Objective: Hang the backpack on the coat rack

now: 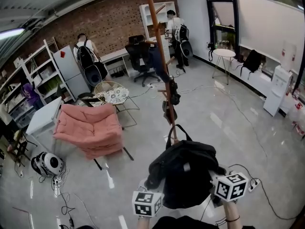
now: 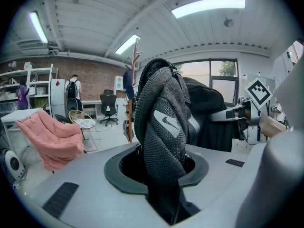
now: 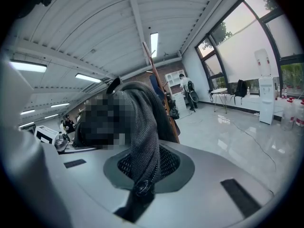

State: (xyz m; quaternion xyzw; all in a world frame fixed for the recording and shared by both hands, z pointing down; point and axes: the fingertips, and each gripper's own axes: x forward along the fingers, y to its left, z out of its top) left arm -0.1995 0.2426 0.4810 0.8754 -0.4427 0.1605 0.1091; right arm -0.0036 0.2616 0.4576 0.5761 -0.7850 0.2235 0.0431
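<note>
A black backpack [image 1: 188, 173] hangs between my two grippers at the bottom of the head view, its top loop [image 1: 177, 132] pointing toward the wooden coat rack [image 1: 159, 46] just ahead. Dark items hang from the rack's lower pegs [image 1: 172, 97]. My left gripper [image 2: 161, 175] is shut on a grey mesh shoulder strap [image 2: 164, 122] with a light logo. My right gripper [image 3: 141, 175] is shut on another mesh strap [image 3: 140, 127]. Only the marker cubes show from above, the left one [image 1: 147, 203] and the right one [image 1: 231, 186]; the backpack hides the fingertips.
A pink chair [image 1: 90, 128] and a round wire table [image 1: 112, 93] stand left of the rack. A white round device [image 1: 47, 163] and cables lie on the floor at left. Desks, an office chair [image 1: 141, 56] and people are at the back; a small white table [image 1: 224, 54] is at right.
</note>
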